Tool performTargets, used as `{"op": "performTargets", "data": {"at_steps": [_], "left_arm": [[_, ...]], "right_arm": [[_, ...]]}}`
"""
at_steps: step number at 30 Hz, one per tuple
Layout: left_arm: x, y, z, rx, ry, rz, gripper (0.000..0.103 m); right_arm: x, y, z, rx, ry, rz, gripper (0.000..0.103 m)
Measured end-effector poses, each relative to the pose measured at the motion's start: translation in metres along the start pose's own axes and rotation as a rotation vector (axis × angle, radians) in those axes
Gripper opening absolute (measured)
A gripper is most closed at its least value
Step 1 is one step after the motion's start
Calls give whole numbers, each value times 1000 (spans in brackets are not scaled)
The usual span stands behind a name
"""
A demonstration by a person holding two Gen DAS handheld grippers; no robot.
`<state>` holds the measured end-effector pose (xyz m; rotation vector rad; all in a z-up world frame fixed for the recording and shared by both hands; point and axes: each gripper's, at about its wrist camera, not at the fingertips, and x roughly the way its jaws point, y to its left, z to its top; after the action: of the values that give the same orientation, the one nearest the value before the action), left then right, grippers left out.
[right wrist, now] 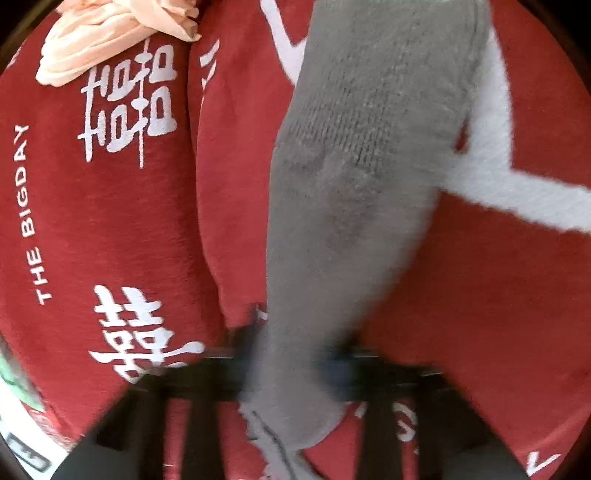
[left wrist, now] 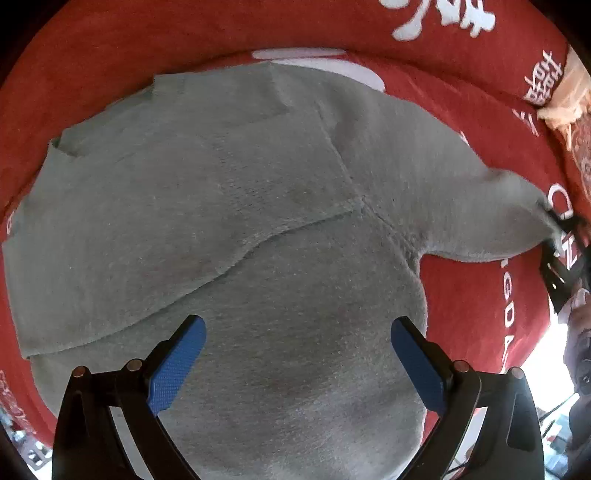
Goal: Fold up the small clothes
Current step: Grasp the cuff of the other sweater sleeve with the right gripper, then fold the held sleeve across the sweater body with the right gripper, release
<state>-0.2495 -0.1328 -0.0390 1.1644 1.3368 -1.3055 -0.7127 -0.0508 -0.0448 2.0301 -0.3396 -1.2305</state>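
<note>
One grey knitted sweater [left wrist: 229, 206] fills the centre of the left wrist view; its one outstretched sleeve [right wrist: 354, 206] runs down the middle of the right wrist view. One red blanket [left wrist: 110, 44] printed with white characters lies under it, along the upper edge of the frame. One peach-coloured cloth [right wrist: 107, 33] is bunched at the upper left of the right wrist view. Two grippers appear: the left gripper [left wrist: 298, 338], bottom centre, with two blue-padded fingers [left wrist: 177, 365], and the right gripper [right wrist: 291, 369], bottom centre of its own view, its two fingers blurred.
</note>
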Motion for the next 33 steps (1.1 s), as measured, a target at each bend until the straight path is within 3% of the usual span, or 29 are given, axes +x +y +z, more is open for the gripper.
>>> {"op": "performTargets", "data": {"at_steps": [5,10,17,22,25,30,33], "left_arm": [[-14,34,-19,-38,-20,-8,101],[-22,69,-30,-67,-31,-23,101],[-43,119,-45,-146,-89,-10,101],[-53,166,-67,-209,-130,0,101],[-70,209,-84,-263,-144,-3,101],[-86,263,-94,-312,-188,36,101],[-82,282,-101,-315,-181,37,101]], "right_arm": [[2,22,-10,-67,58,122,6],[8,73,-39,-216,154,244,6],[43,151,-113,-452,278,272,6],[79,193,-194,-707,380,216,6],[113,201,-253,-845,470,138,6],[173,165,-330,-957,592,-73,6],[199,133,-352,-958,622,-211,10]]}}
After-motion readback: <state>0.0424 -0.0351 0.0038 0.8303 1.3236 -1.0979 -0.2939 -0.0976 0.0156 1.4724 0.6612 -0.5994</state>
